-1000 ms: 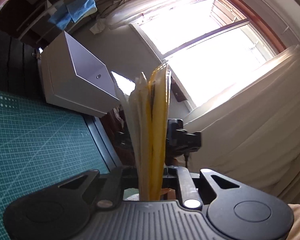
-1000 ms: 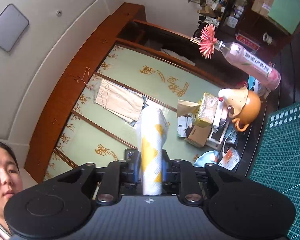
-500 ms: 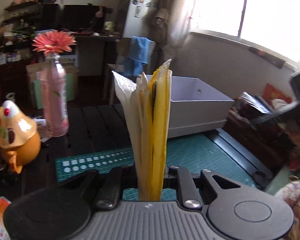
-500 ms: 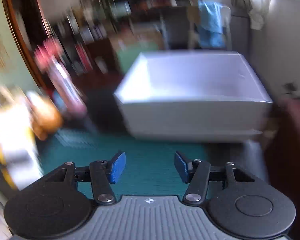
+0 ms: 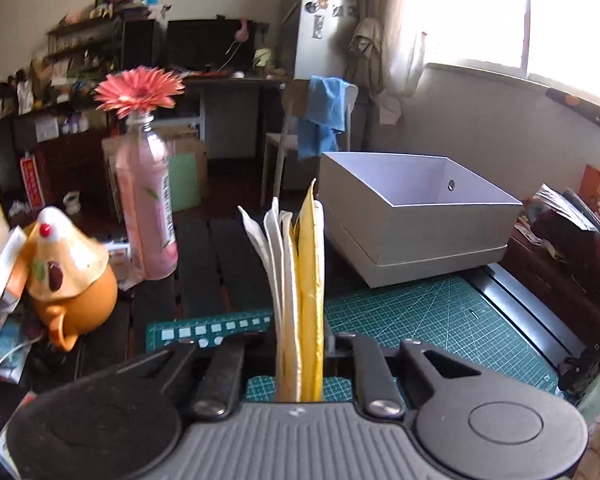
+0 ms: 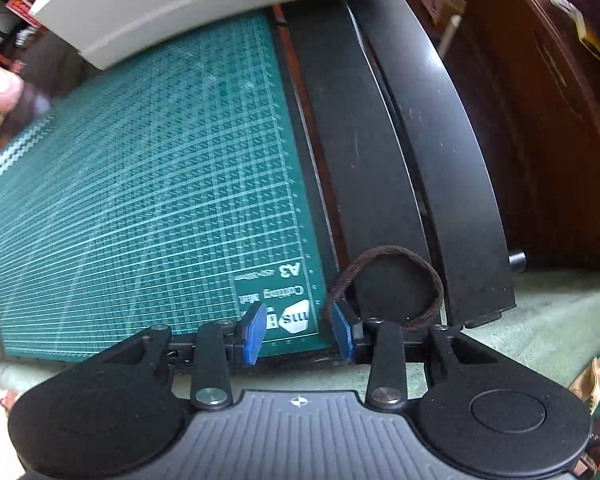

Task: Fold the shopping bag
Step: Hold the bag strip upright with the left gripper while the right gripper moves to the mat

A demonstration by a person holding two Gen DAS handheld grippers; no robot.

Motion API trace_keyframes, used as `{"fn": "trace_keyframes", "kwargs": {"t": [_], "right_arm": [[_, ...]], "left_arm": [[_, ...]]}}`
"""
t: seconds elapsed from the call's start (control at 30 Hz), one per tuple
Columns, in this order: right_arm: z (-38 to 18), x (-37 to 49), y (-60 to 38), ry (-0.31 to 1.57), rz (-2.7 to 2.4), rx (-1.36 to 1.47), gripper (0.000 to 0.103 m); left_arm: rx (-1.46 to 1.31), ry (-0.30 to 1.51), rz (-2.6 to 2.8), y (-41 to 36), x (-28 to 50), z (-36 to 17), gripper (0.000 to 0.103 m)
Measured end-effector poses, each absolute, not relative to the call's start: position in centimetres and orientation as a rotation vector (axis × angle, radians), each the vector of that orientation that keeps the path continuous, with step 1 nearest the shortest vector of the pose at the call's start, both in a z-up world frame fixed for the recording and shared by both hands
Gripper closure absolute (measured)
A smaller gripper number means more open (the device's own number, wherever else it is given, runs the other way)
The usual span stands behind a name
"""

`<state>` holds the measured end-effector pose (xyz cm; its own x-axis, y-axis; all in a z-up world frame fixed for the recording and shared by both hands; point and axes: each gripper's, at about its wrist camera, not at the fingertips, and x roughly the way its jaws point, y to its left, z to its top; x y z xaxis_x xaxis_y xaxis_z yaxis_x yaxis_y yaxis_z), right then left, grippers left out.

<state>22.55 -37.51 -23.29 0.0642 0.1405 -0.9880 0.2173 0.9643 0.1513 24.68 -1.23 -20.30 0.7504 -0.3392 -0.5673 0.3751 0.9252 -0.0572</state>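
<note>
Cluttered shelves and a bright window back the left wrist view, where the left gripper (image 5: 300, 364) is clamped on the folded shopping bag (image 5: 296, 280), a yellow-and-white stack standing upright above the green cutting mat (image 5: 440, 320). Beyond it the white box (image 5: 420, 216) looks empty, though its near floor is hidden. In the right wrist view the right gripper (image 6: 298, 334), jaws apart, having just been closing with nothing between them, hangs over the mat corner beside a brown hair tie (image 6: 388, 284). Loosening the left grip could let the layers spring open.
</note>
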Motion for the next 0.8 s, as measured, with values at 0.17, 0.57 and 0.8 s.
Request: {"fn": "trace_keyframes", "kwargs": {"t": [0.17,0.57,0.8], "right_arm": [[-23.8,22.9,-37.4,1.531,-0.064,0.244,0.077],[-18.0,21.3,-32.6,0.801,0.606,1.141,0.040],[-18.0,22.4,-26.7,0.682,0.799,1.074,0.062]], "left_arm": [[-0.076,0.662,-0.479,-0.1,25.3,-20.6,0.093],[-0.726,0.695,-0.886,5.7,26.3,-19.1,0.092],[-0.714,0.768,-1.046,5.3,26.3,-19.1,0.088]]}}
